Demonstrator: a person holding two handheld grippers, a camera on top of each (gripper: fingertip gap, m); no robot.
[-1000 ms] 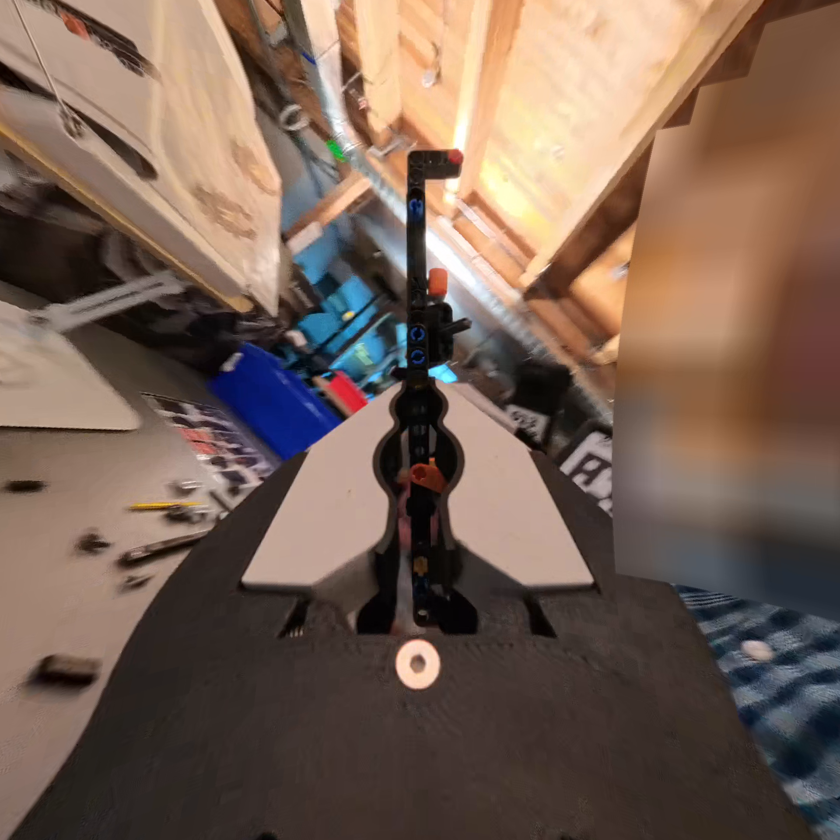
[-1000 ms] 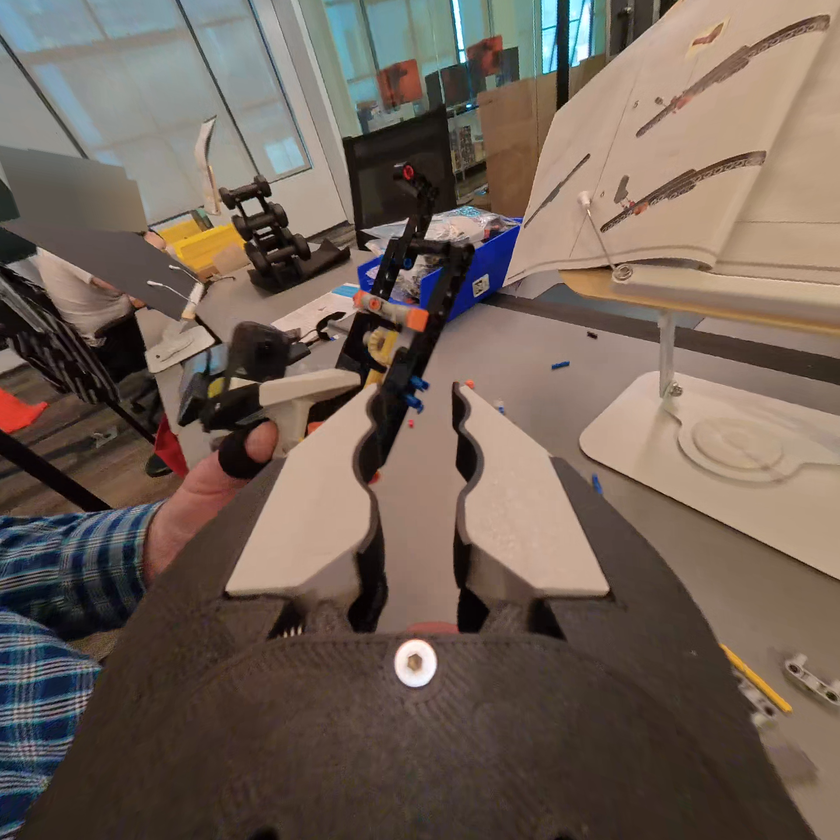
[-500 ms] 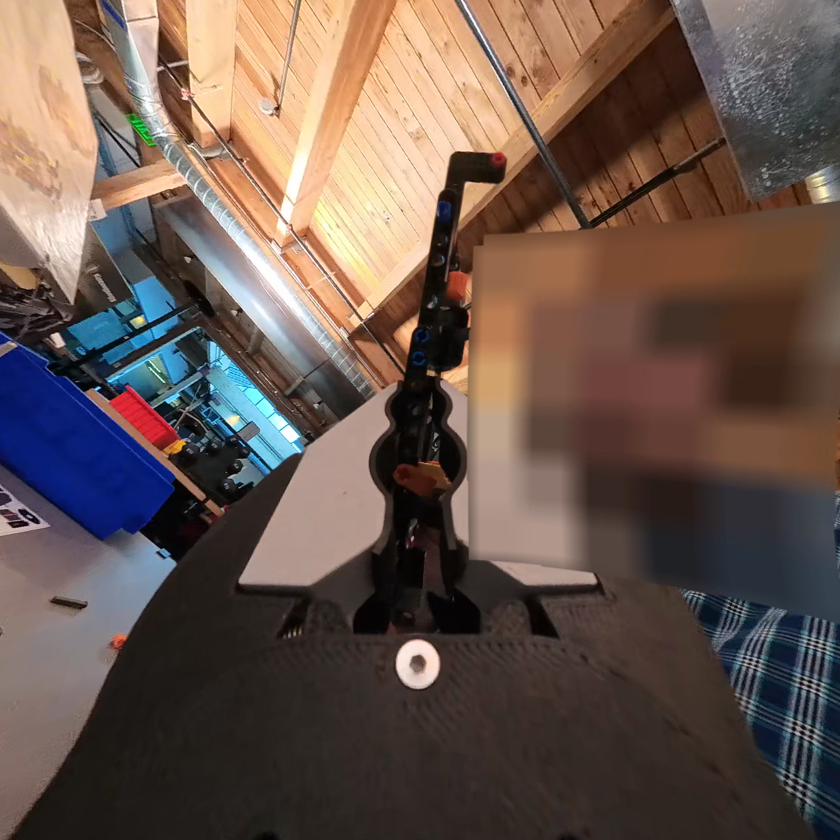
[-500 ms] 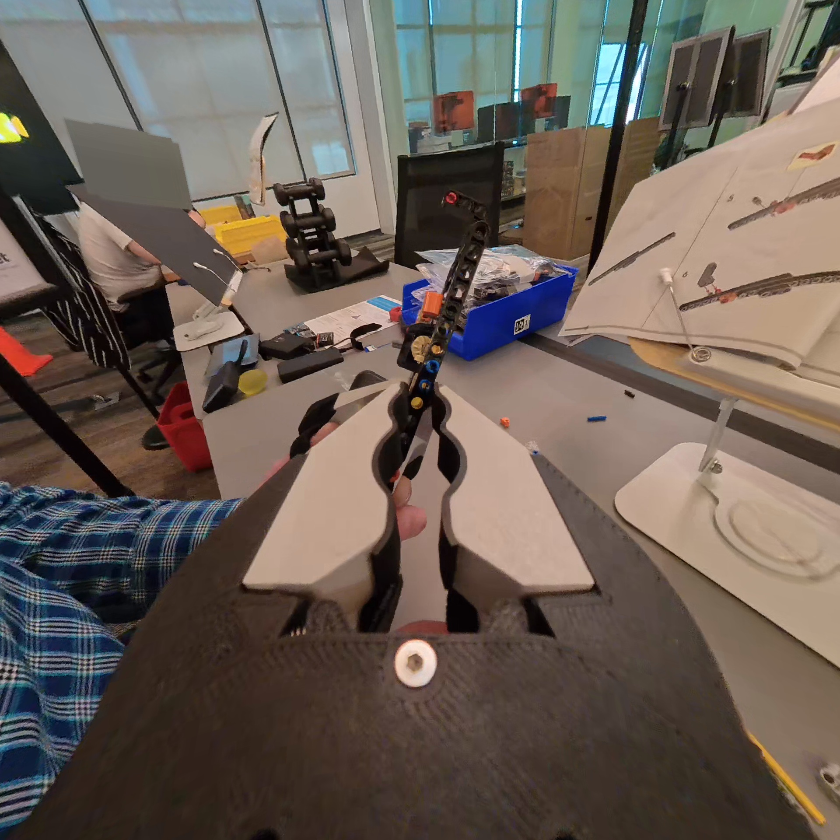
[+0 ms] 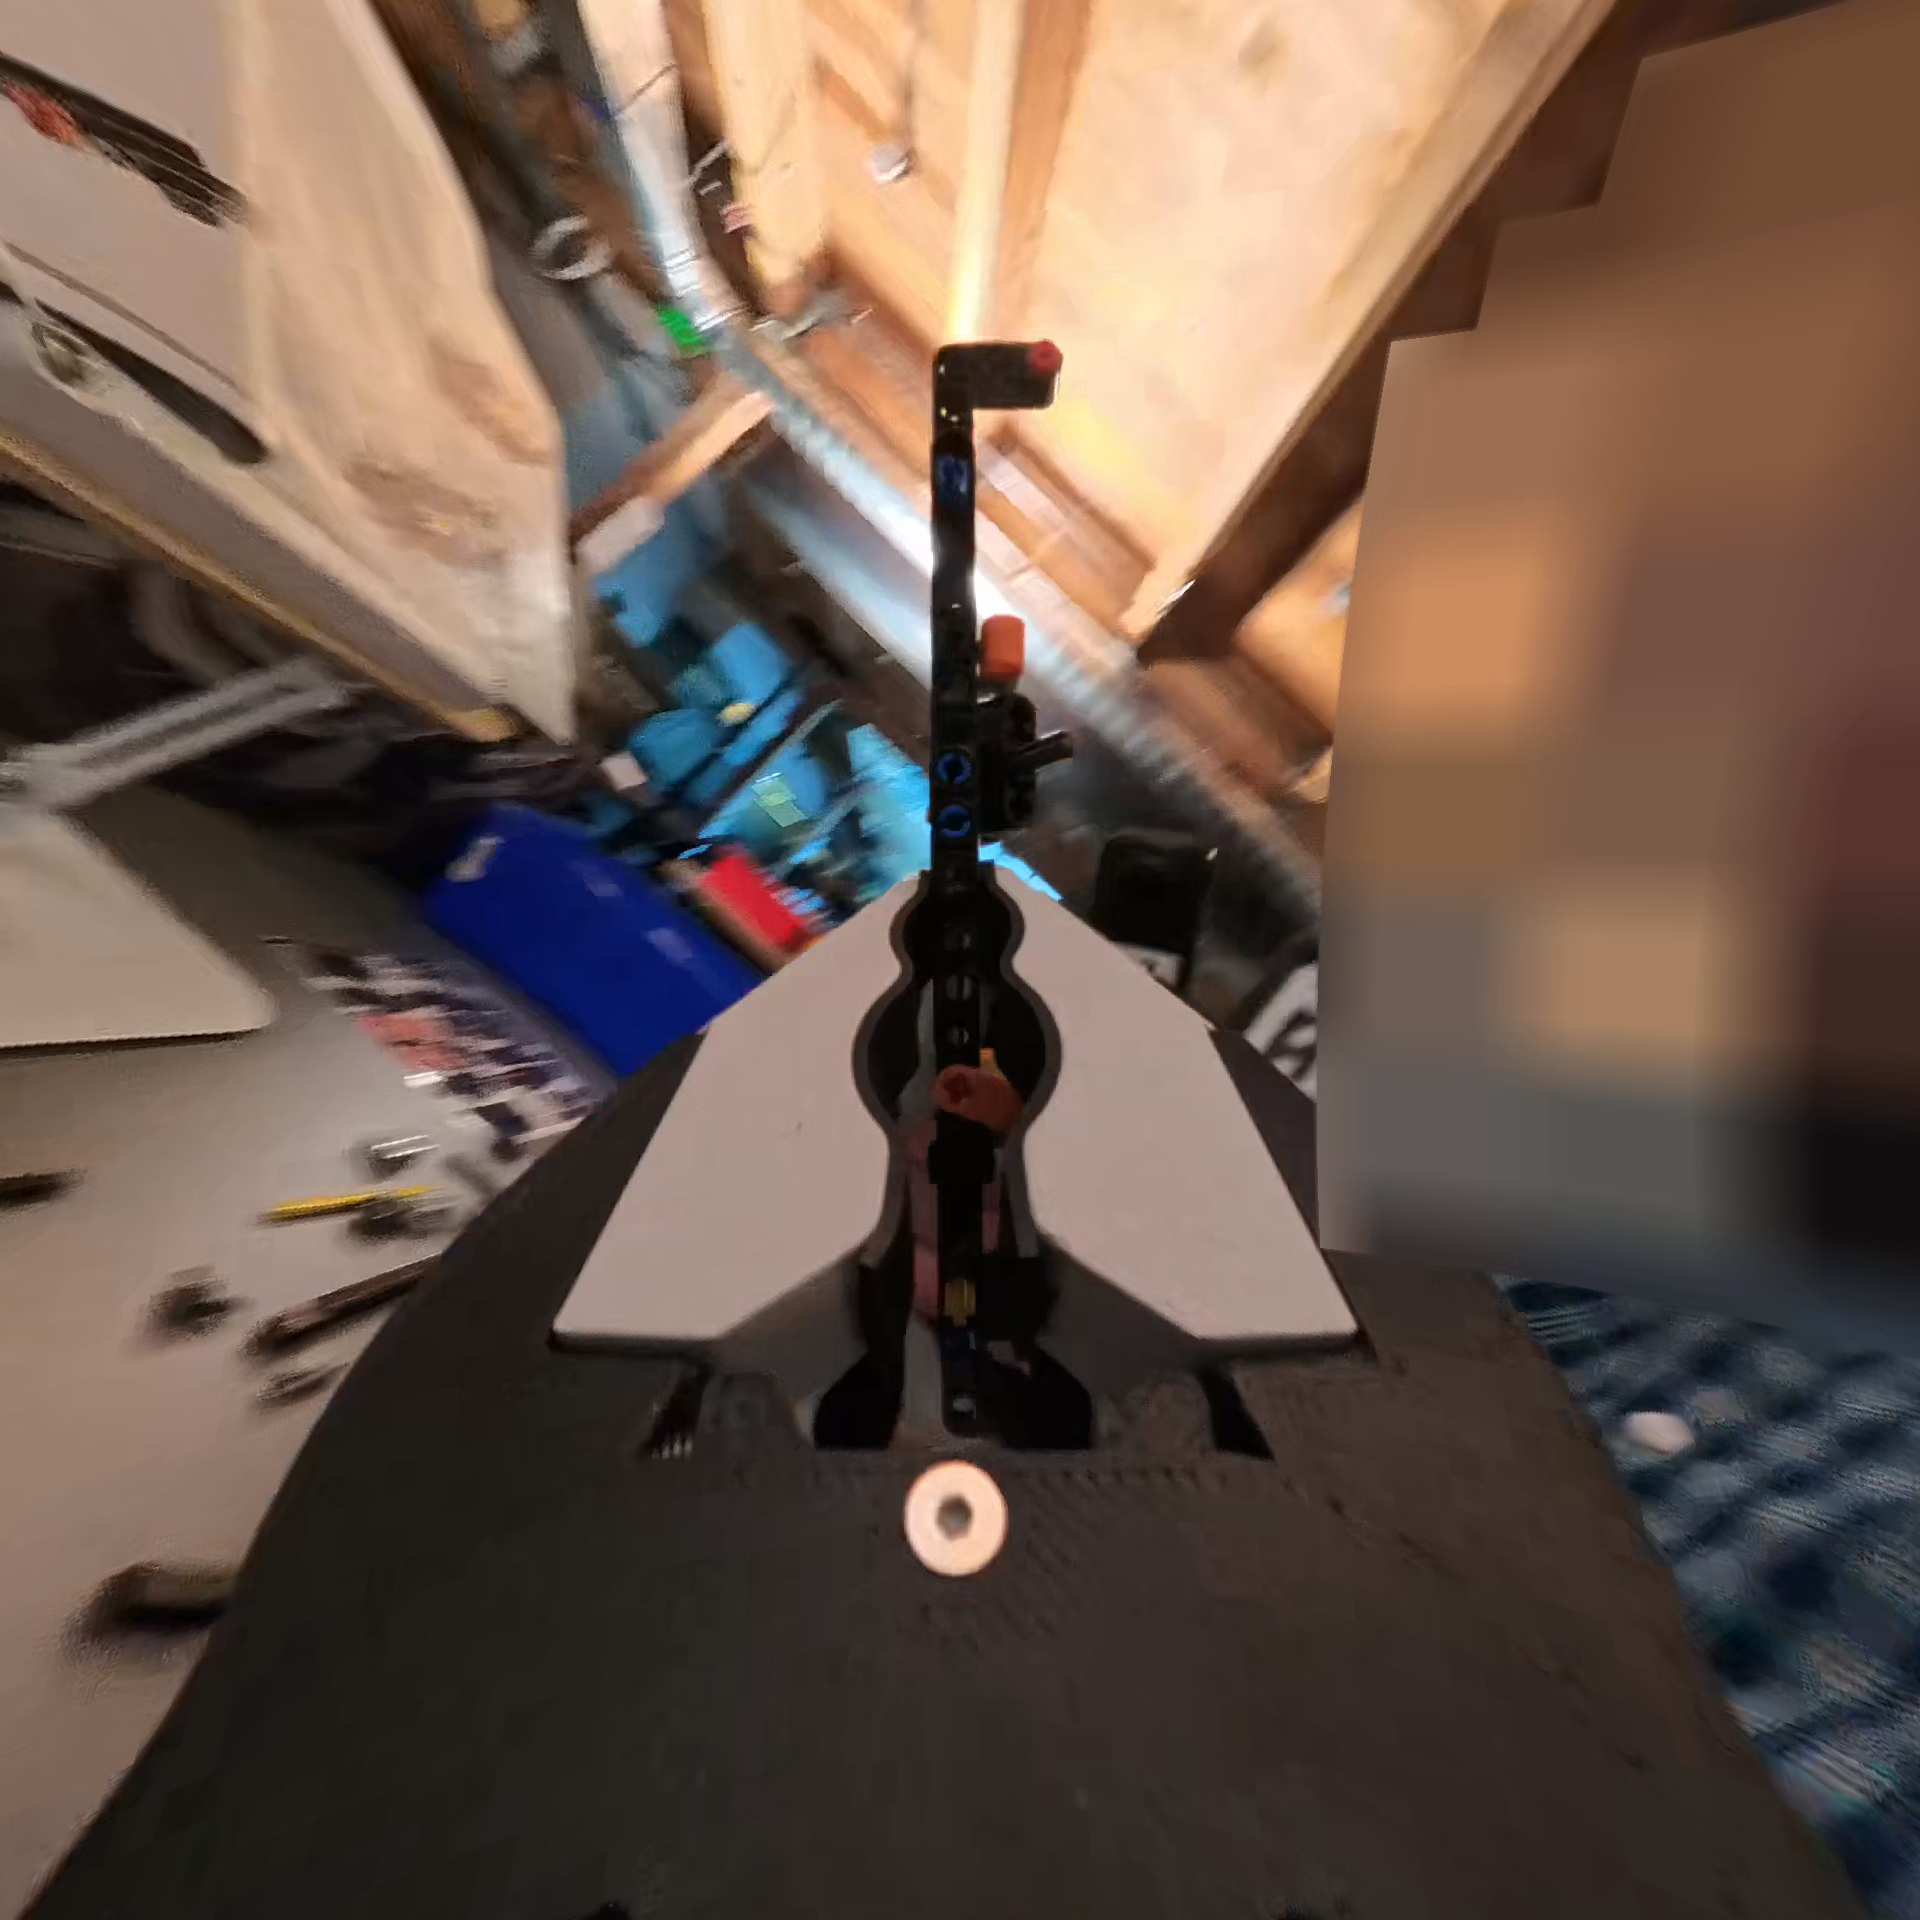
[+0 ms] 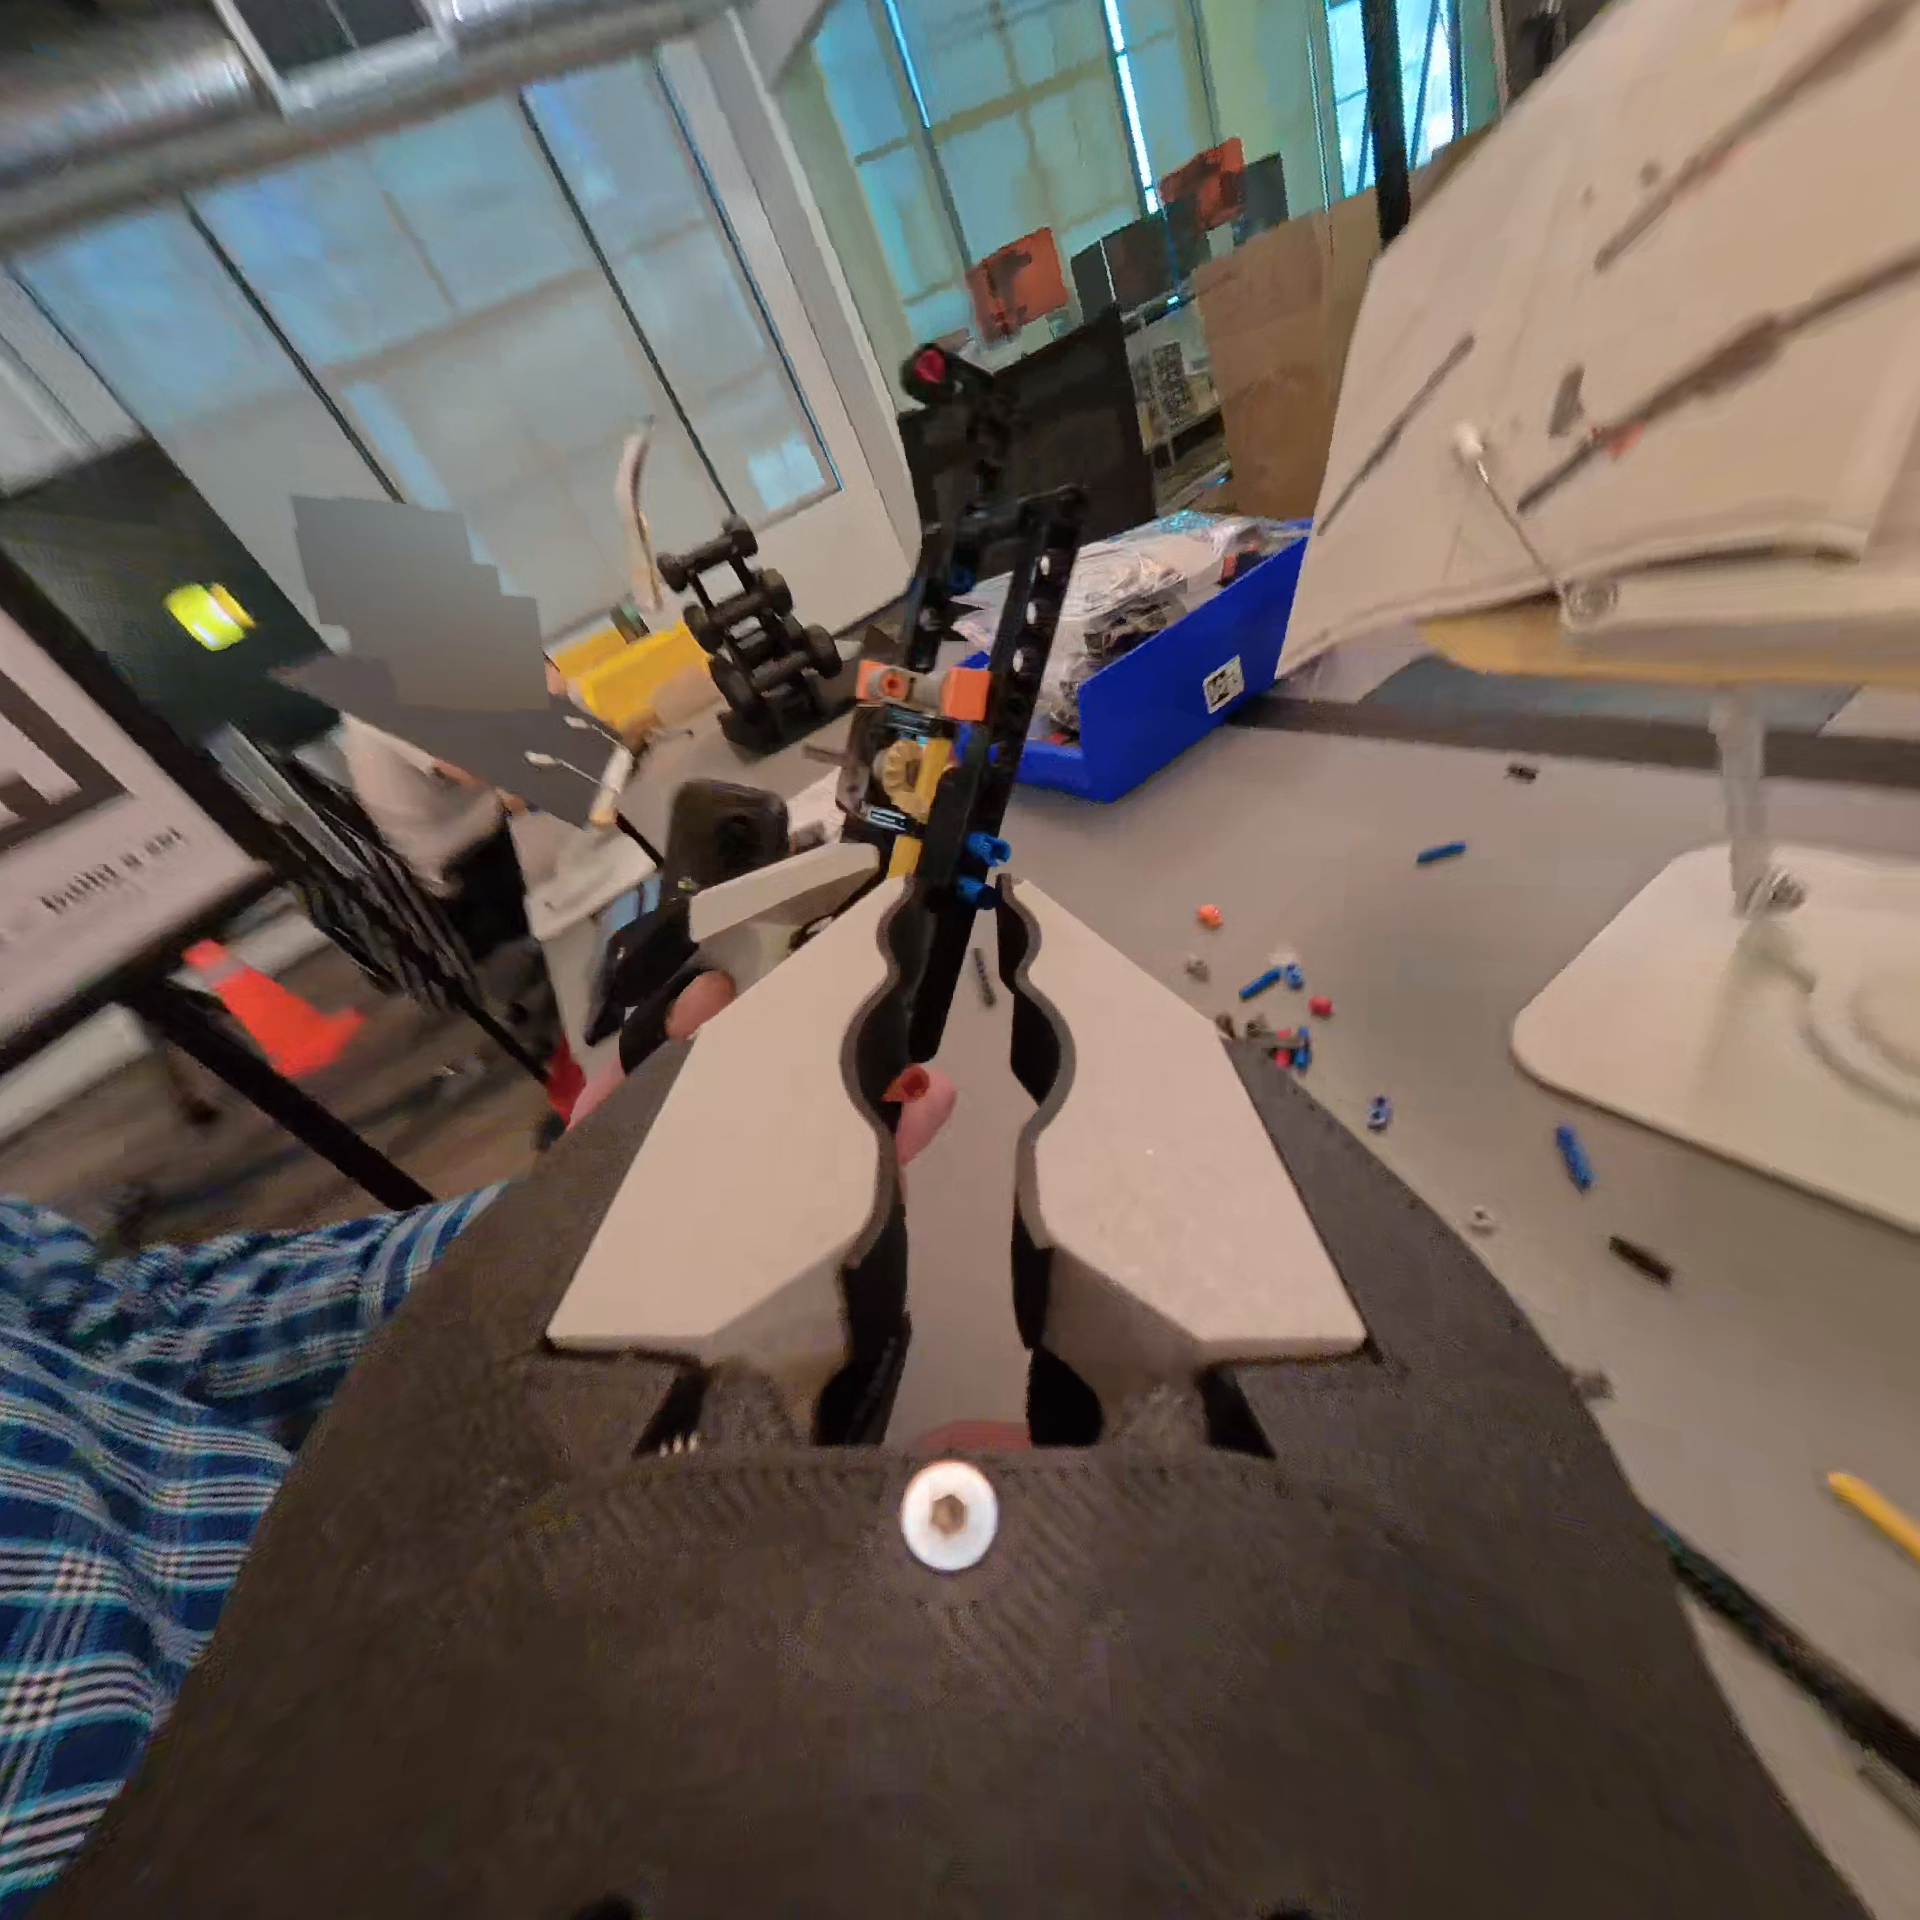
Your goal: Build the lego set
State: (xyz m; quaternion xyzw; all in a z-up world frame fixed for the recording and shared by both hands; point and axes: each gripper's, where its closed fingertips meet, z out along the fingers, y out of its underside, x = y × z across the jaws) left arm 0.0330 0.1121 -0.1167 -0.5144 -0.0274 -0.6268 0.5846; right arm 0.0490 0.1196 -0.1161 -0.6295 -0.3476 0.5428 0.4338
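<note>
My left gripper (image 5: 956, 883) is shut on a long black lego beam assembly (image 5: 954, 623) with blue pins, orange parts and a red pin at its top end. It holds the assembly in the air, pointing away from the camera. In the right wrist view the same assembly (image 6: 997, 665) stands tilted in front, with a yellow gear and an orange axle on it. Its lower end reaches between the fingers of my right gripper (image 6: 951, 894), close to the left finger. My right gripper is open, with a clear gap. The left gripper (image 6: 769, 894) and a hand show behind.
A blue bin (image 6: 1164, 675) of bagged parts stands at the back of the grey table (image 6: 1351, 810). An open instruction booklet (image 6: 1662, 364) rests on a white stand (image 6: 1766, 1039) at the right. Loose small pieces (image 6: 1278, 987) lie scattered. A seated person is far left.
The left wrist view has swung from the ceiling back toward the table. The assembly has turned in the right wrist view, and the right fingers stand wider apart around its lower end.
</note>
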